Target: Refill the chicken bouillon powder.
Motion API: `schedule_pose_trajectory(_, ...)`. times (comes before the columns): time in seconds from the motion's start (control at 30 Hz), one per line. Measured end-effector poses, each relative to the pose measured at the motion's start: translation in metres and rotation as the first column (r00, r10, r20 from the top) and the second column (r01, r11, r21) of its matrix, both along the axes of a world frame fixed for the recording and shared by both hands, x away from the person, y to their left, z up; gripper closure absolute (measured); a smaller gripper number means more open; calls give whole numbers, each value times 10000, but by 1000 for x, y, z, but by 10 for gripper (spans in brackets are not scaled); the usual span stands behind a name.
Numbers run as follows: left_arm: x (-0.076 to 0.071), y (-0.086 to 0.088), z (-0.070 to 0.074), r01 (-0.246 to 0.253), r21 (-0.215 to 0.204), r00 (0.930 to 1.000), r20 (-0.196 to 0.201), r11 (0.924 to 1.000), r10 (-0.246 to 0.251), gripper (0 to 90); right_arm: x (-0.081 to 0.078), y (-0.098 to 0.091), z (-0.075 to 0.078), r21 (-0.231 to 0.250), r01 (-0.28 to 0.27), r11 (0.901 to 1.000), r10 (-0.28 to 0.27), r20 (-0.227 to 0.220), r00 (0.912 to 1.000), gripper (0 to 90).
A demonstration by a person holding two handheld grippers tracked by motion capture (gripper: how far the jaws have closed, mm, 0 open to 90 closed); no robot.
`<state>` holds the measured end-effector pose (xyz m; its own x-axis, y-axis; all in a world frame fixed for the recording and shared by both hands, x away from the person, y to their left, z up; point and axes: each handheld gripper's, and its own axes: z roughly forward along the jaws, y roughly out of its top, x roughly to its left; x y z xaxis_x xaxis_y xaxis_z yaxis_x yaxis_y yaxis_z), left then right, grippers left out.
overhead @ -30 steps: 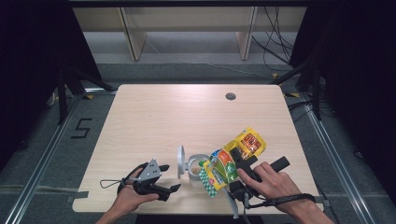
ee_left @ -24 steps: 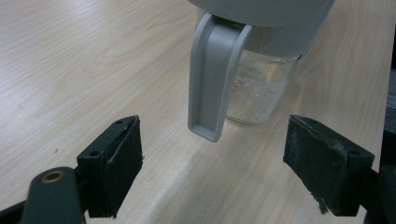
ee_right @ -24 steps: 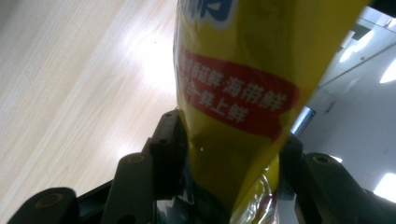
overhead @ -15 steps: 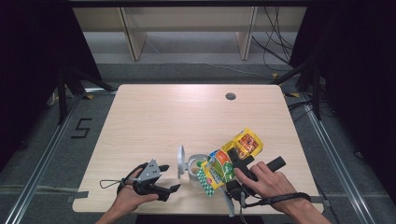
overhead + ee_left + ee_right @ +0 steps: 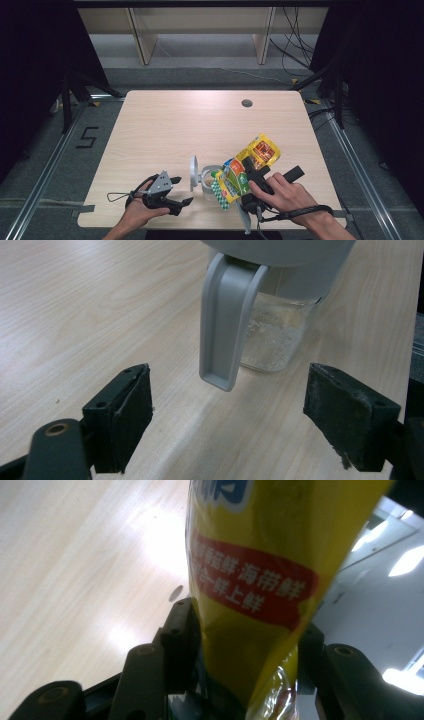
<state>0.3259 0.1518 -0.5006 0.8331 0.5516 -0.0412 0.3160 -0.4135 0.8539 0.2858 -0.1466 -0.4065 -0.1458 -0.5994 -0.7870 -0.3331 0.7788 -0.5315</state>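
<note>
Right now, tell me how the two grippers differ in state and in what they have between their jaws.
The left gripper stands open, its jaws apart on either side of the grey handle of the clear jar, touching nothing. The right gripper is clamped on the yellow packet, tipped over the jar. Left lies low by the table; right is raised. Both have black jaws and are hand-held.

The yellow packet bears a red band with white lettering and blue print above, the jar has a grey lid and handle, and the counter is pale wood-grain.
</note>
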Motion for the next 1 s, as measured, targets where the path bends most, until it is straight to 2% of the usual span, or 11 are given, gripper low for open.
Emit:
schedule_pose_trajectory(0.07,1,1,1,9,81,9998,-216,10000,-7,187,0,1,2,-184,-116,9998,116,3,9999,562)
schedule_pose_trajectory(0.5,0,-1,-1,-87,-96,9999,-88,9999,86,186,-4,1,1,-269,-248,9993,254,246,9994,562)
schedule_pose_trajectory(0.57,0,-1,0,-62,-61,10000,-60,10000,62,186,-4,2,2,-760,-507,9958,546,511,9972,562)
schedule_pose_trajectory(0.63,1,0,1,15,111,9998,-175,9999,-14,185,-5,5,7,-2075,-593,9764,826,1053,9910,562)
schedule_pose_trajectory(0.73,0,0,0,19,9,9999,-168,10000,-19,184,-7,5,5,-1814,-770,9804,971,1043,9898,562)
schedule_pose_trajectory(0.8,1,0,1,35,103,9999,-104,9999,-34,184,-7,6,7,-2035,-738,9763,978,1106,9890,563)
schedule_pose_trajectory(0.83,2,1,2,168,190,9999,23,9997,-168,185,-9,4,5,-1637,-564,9849,755,1129,9907,563)
schedule_pose_trajectory(0.87,1,0,1,25,39,9998,-178,10000,-24,184,-9,4,5,-1633,-697,9841,888,1127,9896,563)
schedule_pose_trajectory(0.9,1,0,0,25,16,10000,32,10000,-25,184,-9,4,7,-1773,-718,9815,933,1161,9888,563)
schedule_pose_trajectory(0.97,1,1,1,123,100,9999,-47,9999,-122,184,-11,3,5,-1405,-510,9888,680,1190,9906,563)
schedule_pose_trajectory(1.0,1,1,2,20,170,9999,-102,9999,-18,184,-10,4,7,-1763,-745,9815,958,1159,9886,563)
